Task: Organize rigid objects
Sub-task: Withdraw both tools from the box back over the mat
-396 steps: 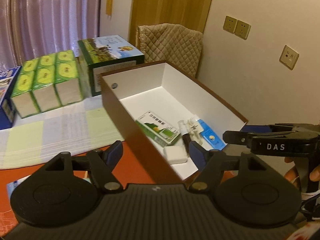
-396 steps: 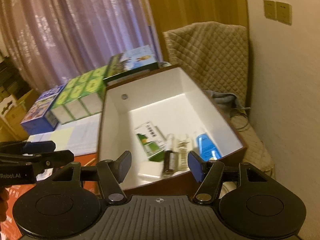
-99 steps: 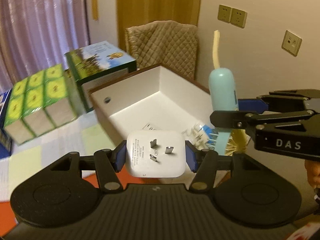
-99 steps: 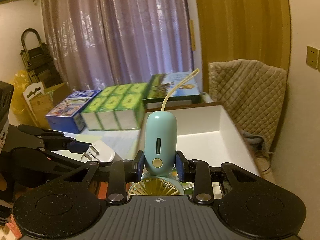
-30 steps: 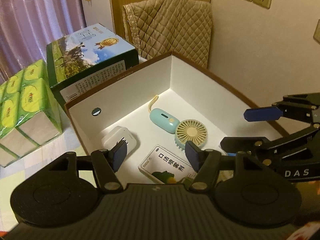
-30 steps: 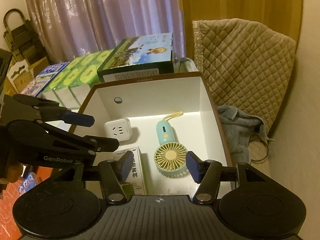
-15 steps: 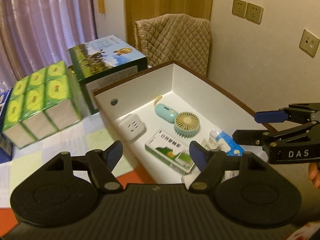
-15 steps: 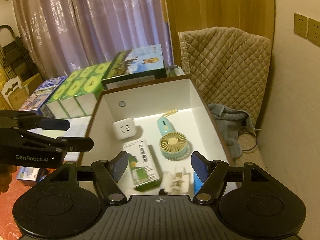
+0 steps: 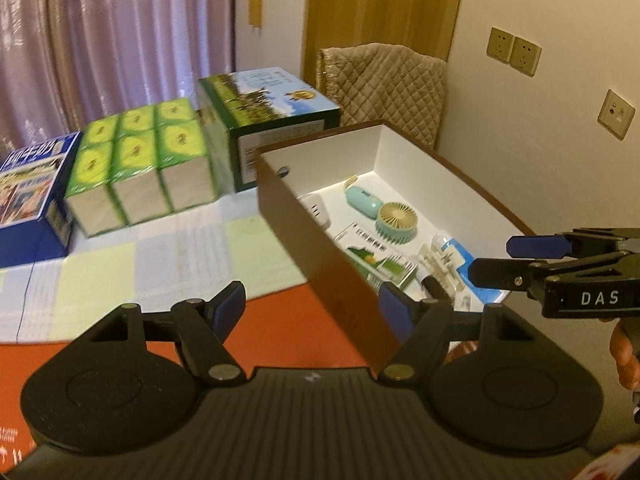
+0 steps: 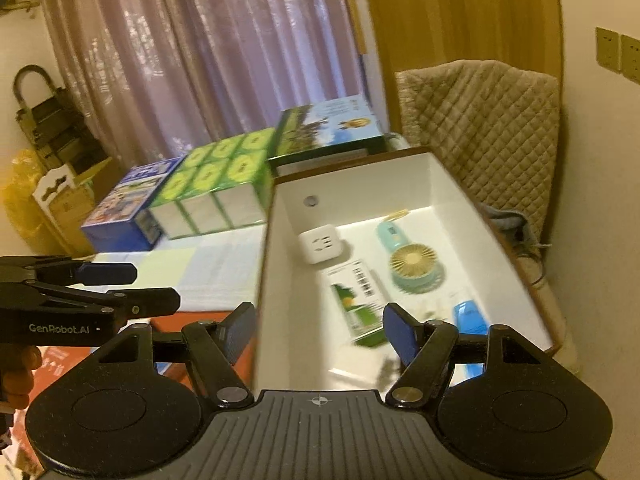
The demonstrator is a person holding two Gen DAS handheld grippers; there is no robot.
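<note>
Inside the box (image 10: 472,200), I see adapter (image 10: 320,245) at ten o'clock and fan (image 10: 416,266) at one; left gripper (image 9: 312,304) and right gripper (image 10: 318,330) gape wide, empty.

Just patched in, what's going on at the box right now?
A person holds a gripper in each hand near the open box. The left gripper and right gripper are both open and empty. The white plug adapter and mint handheld fan lie inside the box, beside a green carton and a few other small items.
</note>
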